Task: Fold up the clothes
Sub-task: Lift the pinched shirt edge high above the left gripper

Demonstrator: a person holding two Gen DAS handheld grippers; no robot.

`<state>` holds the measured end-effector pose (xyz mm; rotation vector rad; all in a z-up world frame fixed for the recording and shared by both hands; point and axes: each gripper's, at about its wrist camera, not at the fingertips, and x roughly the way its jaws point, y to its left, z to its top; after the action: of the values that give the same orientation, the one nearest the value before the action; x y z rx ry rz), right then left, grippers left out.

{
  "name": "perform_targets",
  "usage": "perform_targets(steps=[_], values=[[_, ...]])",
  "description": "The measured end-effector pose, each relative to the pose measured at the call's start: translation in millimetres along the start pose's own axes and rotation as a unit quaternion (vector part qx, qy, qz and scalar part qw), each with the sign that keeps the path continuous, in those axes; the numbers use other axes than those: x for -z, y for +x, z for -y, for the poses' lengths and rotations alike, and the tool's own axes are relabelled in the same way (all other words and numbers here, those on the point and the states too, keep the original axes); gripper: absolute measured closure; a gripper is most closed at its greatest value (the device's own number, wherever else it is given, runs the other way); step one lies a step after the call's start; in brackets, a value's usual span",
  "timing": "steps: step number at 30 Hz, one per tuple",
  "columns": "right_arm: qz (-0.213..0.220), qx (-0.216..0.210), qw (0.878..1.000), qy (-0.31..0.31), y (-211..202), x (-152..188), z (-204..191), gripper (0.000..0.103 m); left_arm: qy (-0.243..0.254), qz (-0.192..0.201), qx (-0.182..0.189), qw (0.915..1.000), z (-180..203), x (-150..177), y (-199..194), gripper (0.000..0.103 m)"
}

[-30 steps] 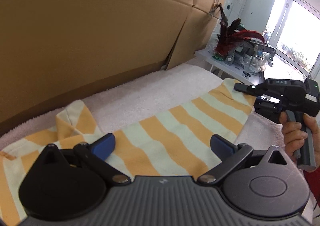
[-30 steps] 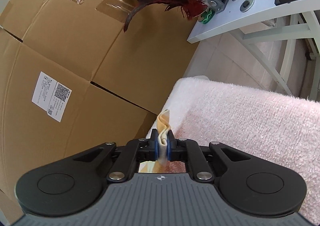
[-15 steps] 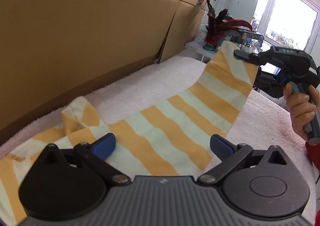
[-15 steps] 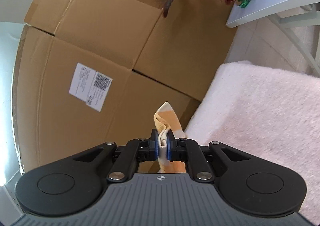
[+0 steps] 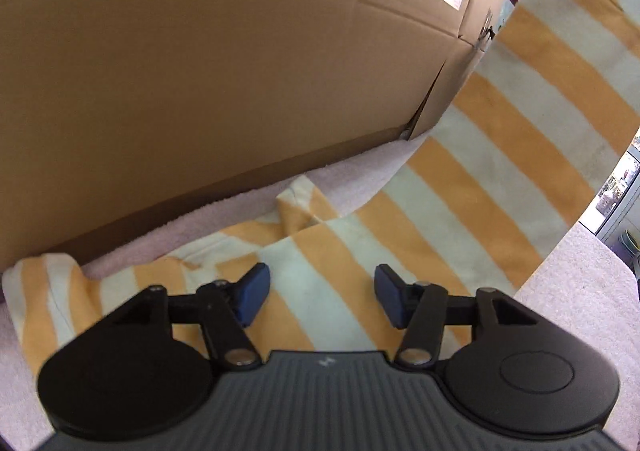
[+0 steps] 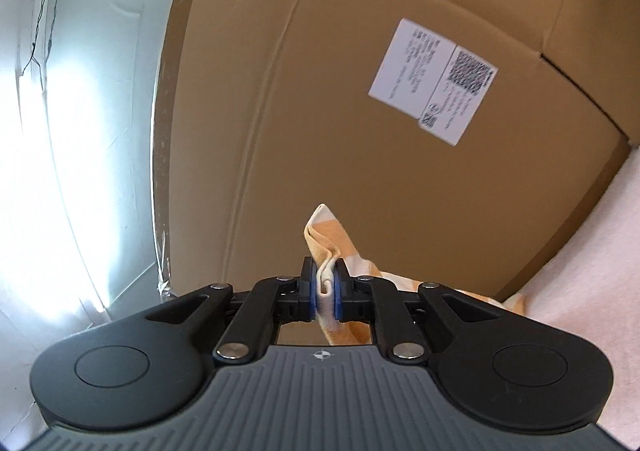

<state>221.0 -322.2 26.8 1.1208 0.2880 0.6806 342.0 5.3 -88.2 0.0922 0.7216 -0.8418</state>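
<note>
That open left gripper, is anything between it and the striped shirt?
Nothing visible. The left gripper hangs open right over the striped shirt, with only air between. The right gripper already pinches one end, lifted beside the cardboard box.

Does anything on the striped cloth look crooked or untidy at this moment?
Yes. The striped cloth has a bunched, raised fold near the cardboard box, not flat on the pink towel. The right claw pinches a crumpled corner.

Garment (image 5: 420, 219) on towel-covered surface (image 5: 580, 291), rising at right; cardboard boxes (image 5: 200, 71) behind; left gripper (image 5: 320, 293) above garment; right gripper (image 6: 324, 293) before boxes.
</note>
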Motion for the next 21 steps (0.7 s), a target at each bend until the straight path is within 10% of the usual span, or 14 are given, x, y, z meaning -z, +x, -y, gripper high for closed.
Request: perform_targets(steps=[21], values=[[-0.101, -0.108, 0.989, 0.015, 82.8, 53.9, -61.1, 0.094, -0.02, 0.01, -0.089, 0.9958, -46.6, 27.6, -51.9, 0.081]])
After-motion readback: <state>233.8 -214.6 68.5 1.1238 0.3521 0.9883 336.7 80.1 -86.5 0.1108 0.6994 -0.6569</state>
